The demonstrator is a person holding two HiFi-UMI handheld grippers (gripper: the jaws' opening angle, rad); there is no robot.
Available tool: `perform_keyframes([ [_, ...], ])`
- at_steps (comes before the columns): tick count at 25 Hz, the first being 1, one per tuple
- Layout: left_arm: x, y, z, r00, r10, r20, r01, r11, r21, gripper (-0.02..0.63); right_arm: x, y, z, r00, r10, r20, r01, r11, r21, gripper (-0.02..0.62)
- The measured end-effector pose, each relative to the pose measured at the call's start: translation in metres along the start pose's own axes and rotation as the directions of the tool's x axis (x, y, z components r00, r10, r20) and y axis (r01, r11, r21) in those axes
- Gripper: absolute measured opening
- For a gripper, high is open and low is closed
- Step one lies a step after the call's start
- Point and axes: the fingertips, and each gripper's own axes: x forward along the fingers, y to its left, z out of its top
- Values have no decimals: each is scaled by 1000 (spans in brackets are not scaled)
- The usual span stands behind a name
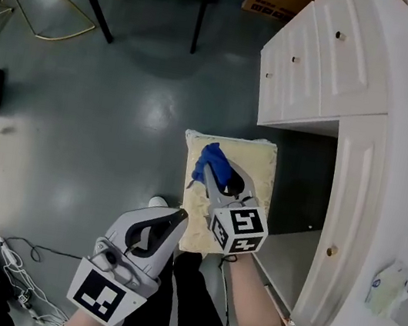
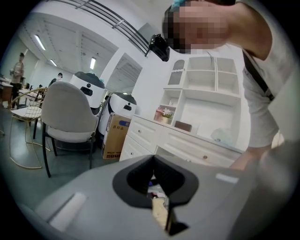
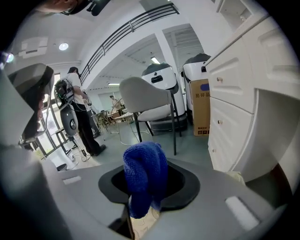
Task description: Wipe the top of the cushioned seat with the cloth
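**Setting:** large open workroom, a lab or test hall, with one corner furnished like a home.

**Evidence:**
- smooth grey floor (image 1: 120, 105) with loose cables (image 1: 16, 254) at its edge
- ceiling strip lights (image 2: 92, 62)
- rounded white machines (image 2: 123, 102) near a cardboard box (image 2: 115, 136)
- person standing (image 3: 80, 112) in the open area
- white drawers (image 1: 317, 53) under open shelves (image 2: 206, 89)
- grey chair (image 2: 70, 112) on black legs

Glossy grey floor (image 1: 105, 102); white drawer unit (image 1: 325, 55); grey chair (image 2: 68, 112) nearby.
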Motion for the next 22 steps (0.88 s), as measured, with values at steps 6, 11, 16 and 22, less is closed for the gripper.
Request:
perform_keyframes([
  [6, 4, 4, -10, 1000, -10, -8, 10, 1000, -2, -2, 23, -3, -19, 999, -2, -43, 1, 1000, -15, 117],
  [11, 2, 11, -16, 1000, 2, -13, -2, 1000, -10, -2, 44, -5, -28, 997, -2, -80, 0, 1000, -18, 117],
  [16, -1, 17, -21, 1000, 14, -21, -14, 1000, -14, -2, 58, -7, -37, 992, -12, -129, 3, 997, -72, 115],
  [22, 2, 14, -21, 1000, 12, -23, -12, 1000, -4, -2, 57, -18, -40, 989, -17, -145, 5, 996, -86, 114],
])
